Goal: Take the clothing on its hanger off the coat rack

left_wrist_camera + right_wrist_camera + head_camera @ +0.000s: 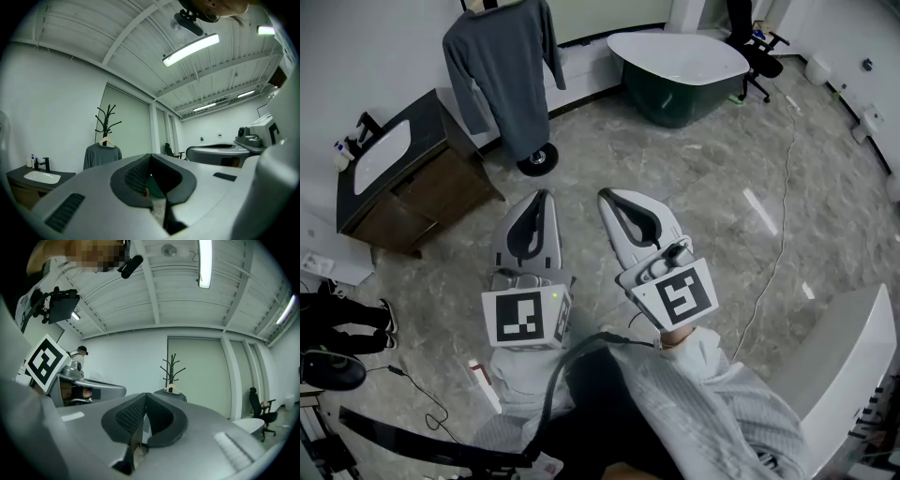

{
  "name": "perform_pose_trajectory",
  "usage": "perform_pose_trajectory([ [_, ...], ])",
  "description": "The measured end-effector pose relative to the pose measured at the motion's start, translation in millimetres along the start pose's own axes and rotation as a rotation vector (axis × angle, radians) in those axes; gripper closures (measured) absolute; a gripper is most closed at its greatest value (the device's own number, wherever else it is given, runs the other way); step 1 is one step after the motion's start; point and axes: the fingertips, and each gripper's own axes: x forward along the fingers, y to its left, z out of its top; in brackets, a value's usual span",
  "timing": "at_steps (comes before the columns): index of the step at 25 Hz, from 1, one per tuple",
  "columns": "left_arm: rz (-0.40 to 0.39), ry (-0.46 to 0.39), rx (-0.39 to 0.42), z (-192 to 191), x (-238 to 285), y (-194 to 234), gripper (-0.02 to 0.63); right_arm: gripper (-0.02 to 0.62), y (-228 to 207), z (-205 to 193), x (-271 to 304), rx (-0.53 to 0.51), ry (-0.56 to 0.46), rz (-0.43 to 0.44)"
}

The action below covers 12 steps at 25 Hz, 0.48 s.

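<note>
A grey long-sleeved top (504, 70) hangs on a pale hanger (106, 140) from a black branching coat rack (108, 123) with a round base (537, 160), at the upper left of the head view. My left gripper (543, 195) and right gripper (603, 195) are held side by side well short of the rack, both shut with nothing between the jaws. The left gripper view has the top (101, 155) far off, left of its jaws. In the right gripper view the rack (172, 371) stands straight ahead and the top (169, 393) is mostly hidden behind the jaws.
A dark vanity with a white basin (389, 156) stands left of the rack. A dark green tub (680, 67) sits at the back, with an office chair (757, 47) behind it. A cable (773, 253) runs across the marble floor at the right. A white counter edge (853, 337) is at the lower right.
</note>
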Motion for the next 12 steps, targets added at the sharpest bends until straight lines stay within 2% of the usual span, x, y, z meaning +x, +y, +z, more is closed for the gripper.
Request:
perform_pose_trajectory([
  [5,0.004,0.027,-0.003,-15,27,7,0.601,0.592,-21,-20,16,0.025,0.025,-0.003],
  [12,0.017,0.057,0.003,-43,112,67,0.601,0.592,-65,-58,109,0.052,0.040,0.013],
])
